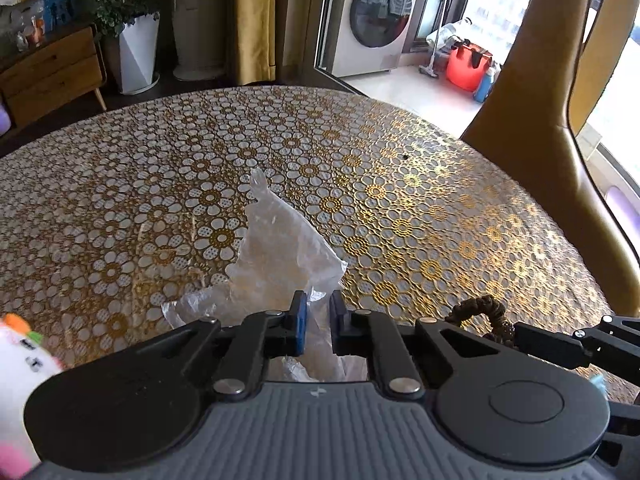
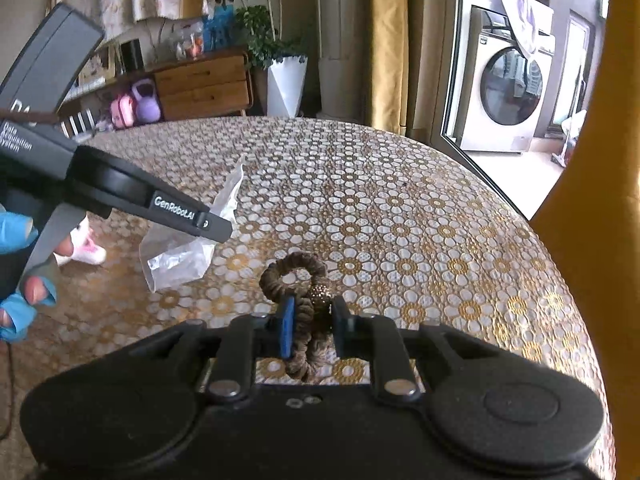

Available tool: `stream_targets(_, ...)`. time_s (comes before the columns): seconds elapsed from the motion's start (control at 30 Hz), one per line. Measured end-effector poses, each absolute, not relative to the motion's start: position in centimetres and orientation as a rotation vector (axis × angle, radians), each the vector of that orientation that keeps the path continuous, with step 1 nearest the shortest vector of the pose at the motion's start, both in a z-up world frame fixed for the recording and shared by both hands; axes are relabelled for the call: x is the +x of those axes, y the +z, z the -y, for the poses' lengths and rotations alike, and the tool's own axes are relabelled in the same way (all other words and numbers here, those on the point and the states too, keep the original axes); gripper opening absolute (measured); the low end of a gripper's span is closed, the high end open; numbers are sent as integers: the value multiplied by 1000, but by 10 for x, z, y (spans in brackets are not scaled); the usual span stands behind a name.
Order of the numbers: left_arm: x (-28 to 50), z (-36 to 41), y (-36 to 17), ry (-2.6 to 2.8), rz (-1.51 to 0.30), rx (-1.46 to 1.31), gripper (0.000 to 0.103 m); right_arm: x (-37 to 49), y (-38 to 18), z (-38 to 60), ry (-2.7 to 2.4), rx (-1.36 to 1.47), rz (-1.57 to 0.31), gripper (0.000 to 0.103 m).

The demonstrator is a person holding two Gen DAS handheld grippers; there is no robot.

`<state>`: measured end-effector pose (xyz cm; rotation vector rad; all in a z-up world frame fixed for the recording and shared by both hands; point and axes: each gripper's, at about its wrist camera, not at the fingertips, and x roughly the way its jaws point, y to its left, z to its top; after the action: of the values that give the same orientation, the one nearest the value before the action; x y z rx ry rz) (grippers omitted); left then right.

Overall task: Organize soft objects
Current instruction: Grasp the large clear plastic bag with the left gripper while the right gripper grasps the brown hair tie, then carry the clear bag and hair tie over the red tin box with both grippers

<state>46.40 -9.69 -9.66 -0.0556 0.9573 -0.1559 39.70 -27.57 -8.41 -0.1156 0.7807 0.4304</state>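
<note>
Left wrist view, left claw pinching one plastic bag, one scrunchie

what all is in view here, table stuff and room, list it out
plastic bag: one, clear, held in left gripper
hair scrunchie: one, brown, held in right gripper
plush toy: one, white and pink, near left table edge
tablecloth: one, gold floral, covering table
washing machine: one, silver, beyond glass door
planter: one, white, by wooden dresser
bucket: one, red, beside washer
left gripper: shut on bag
right gripper: shut on scrunchie
</note>
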Motion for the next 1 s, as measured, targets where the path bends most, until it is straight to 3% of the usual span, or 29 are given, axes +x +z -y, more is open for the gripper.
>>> stream_targets(0.57,362,77,-23,-258,-905,-69,11,306,-10,279,452,-32,-713,18)
stream_targets(1.0,266,20,38,-257,-817,-74,11,234,40,253,507,7,-658,18)
